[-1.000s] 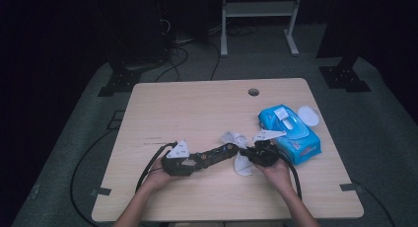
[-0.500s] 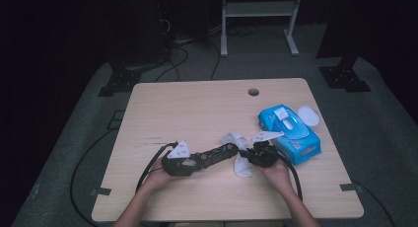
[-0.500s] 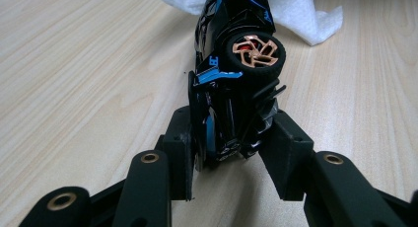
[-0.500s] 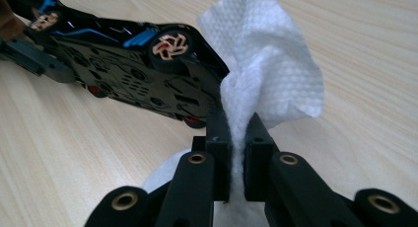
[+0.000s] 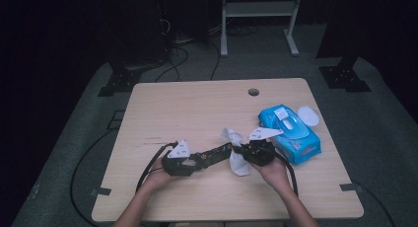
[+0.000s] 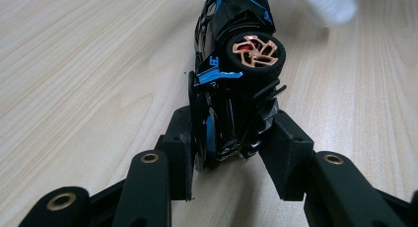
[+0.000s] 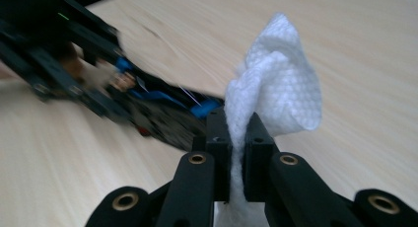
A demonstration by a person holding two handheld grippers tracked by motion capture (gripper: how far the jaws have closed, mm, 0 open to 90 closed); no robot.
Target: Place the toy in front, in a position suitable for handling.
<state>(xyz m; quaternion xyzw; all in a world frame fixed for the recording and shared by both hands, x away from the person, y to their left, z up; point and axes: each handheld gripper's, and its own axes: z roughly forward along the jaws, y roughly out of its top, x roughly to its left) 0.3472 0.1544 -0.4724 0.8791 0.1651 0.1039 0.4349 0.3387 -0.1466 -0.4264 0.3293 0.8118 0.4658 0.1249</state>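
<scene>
Wiping step in hand: left gripper [image 6: 231, 153] pinching toy car [image 6: 235, 64], right gripper [image 7: 242, 138] pinching wet wipe [image 7: 278, 89] — next, rubbing across car body.

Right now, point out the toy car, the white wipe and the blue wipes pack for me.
toy car [image 6: 231, 89]: left gripper view, on its black body beside the wheel.
white wipe [image 7: 278, 89]: right gripper view, on the bunched cloth above the claw.
blue wipes pack [image 5: 300, 140]: high view, on its blue top.
</scene>
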